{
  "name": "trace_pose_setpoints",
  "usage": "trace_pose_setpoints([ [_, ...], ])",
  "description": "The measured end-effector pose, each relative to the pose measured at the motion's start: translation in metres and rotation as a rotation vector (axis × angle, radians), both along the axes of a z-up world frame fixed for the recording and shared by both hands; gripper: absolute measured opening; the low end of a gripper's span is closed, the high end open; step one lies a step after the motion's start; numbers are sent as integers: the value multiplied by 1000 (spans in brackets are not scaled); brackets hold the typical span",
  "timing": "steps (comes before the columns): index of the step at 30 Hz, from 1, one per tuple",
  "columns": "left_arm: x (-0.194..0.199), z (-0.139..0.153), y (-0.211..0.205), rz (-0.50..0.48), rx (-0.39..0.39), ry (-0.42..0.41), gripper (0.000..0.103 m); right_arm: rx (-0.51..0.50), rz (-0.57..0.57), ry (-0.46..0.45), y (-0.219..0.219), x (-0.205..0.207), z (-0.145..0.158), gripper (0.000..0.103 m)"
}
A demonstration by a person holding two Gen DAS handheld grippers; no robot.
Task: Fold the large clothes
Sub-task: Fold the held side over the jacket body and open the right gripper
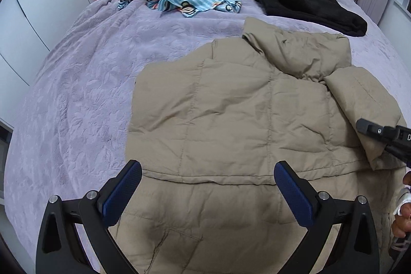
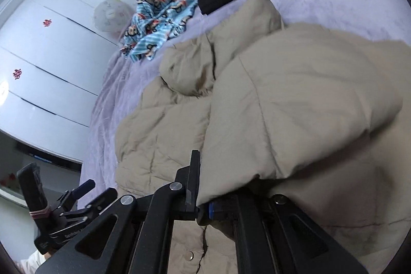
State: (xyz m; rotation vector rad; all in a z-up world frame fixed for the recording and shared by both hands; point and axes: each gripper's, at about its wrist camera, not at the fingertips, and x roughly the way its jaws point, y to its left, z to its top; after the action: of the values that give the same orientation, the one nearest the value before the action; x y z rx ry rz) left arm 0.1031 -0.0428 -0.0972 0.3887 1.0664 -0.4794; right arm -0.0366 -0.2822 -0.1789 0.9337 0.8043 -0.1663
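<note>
Beige jacket sleeve in tilted right hand-held gripper

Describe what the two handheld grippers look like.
Both are matte black. The left gripper has angular arms with triangular cut-outs, silver pivot bolts and textured blue pads. The right gripper matches, a blue pad edge showing. White fabric wraps one finger.

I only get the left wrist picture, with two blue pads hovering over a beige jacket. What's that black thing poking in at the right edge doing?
Observer: That is the right gripper. Its own camera shows it shut on the beige jacket's sleeve, which drapes over its fingers.
Operator: And is my gripper visible from there?
Observer: Yes, the left gripper shows at the lower left, a pink band wrapped round its handle.
Operator: Anything on the jacket I miss?
Observer: A snap button near the bottom.
</note>
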Motion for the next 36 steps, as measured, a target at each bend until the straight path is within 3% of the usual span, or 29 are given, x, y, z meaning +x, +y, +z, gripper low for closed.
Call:
trace_pose_setpoints([
  [4,8,-10,5,21,-3,20,103,55,-47,62,-7,-4,-15,7],
  [13,17,-10,10,34,-55,55,103,136,-132,25,-18,-48,20,10],
  [16,22,-11,14,45,-52,58,103,175,-218,11,-32,-67,17,46],
  [17,23,-12,15,49,-49,59,103,184,-238,-4,-36,-72,17,66],
  [18,24,-13,17,52,-47,59,103,193,-260,-25,-40,-76,17,70],
  [23,26,-13,24,52,-46,59,103,280,-364,-112,-61,-80,14,70],
  [25,28,-12,27,54,-53,60,103,292,-397,-134,-67,-79,16,62],
  [26,29,-11,29,56,-58,60,103,285,-402,-139,-69,-76,18,30],
  [27,31,-10,31,57,-63,62,103,271,-394,-133,-70,-72,21,9],
  [30,34,-8,36,54,-76,59,103,123,-295,-134,-60,-43,48,9],
  [33,38,-4,42,43,-93,58,103,-45,-124,-129,-28,-8,77,9],
  [36,45,-1,48,57,-112,62,103,-204,69,-71,19,25,88,9],
])
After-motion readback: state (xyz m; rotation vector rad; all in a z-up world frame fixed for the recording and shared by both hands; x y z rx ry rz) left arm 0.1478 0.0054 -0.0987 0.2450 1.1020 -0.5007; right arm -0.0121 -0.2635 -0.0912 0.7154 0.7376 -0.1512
